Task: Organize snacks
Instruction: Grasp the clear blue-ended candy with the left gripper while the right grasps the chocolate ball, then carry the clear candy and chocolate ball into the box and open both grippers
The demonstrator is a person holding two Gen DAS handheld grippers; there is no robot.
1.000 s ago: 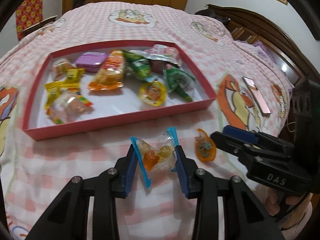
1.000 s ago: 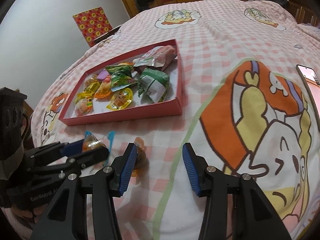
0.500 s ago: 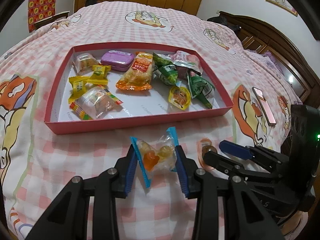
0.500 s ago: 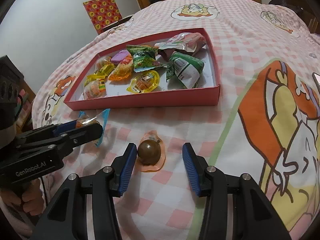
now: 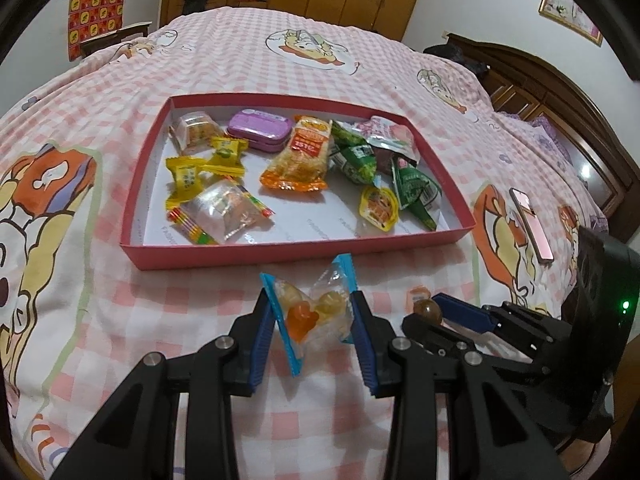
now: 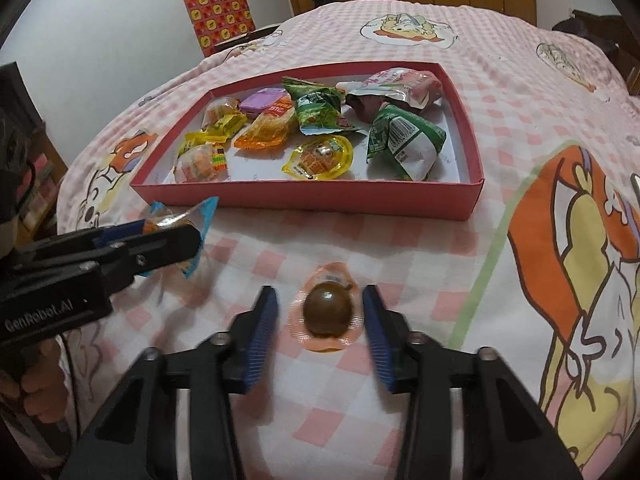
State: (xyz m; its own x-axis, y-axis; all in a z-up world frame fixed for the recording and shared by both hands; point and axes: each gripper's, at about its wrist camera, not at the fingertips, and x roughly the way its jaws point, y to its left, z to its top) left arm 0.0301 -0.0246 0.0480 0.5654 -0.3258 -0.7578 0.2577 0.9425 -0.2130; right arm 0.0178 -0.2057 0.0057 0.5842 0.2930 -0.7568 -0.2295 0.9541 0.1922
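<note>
Right gripper [image 6: 318,320] now brackets the jelly cup [image 6: 328,312]; one second back the cup sat off by the left finger, half a second back it was only roughly centred. Jaws are wide apart, blue pads on either side of the brown dome, not touching it as far as I can tell. Cup lies on the pink checked bedspread [image 6: 280,256], lower centre of the right wrist view, just short of the red tray's [image 6: 304,196] near wall.

Left gripper [image 5: 312,320] is clamped on the clear blue-edged gummy packet [image 5: 312,312], jaws narrowed onto it, packet upright between the pads, same grip as in both earlier frames. In the left wrist view it sits lower centre, and the tray [image 5: 280,250] looks further off and more fully in frame than a second ago, so the left hand seems to have lifted or pulled back a bit. Packet not yet over the tray.

Tray holds the purple tin [image 5: 259,128], orange packet [image 5: 298,156], green packets [image 5: 356,156], yellow candies [image 5: 188,178] and others.

Meaning: right side is lined up for a pinch, likely next step is closing on the cup; dome is round and slick, may squirt out. Both loose snacks remain outside the tray, so the task is near its end but not done. Pink phone [image 5: 532,224] lies at right, apart.
</note>
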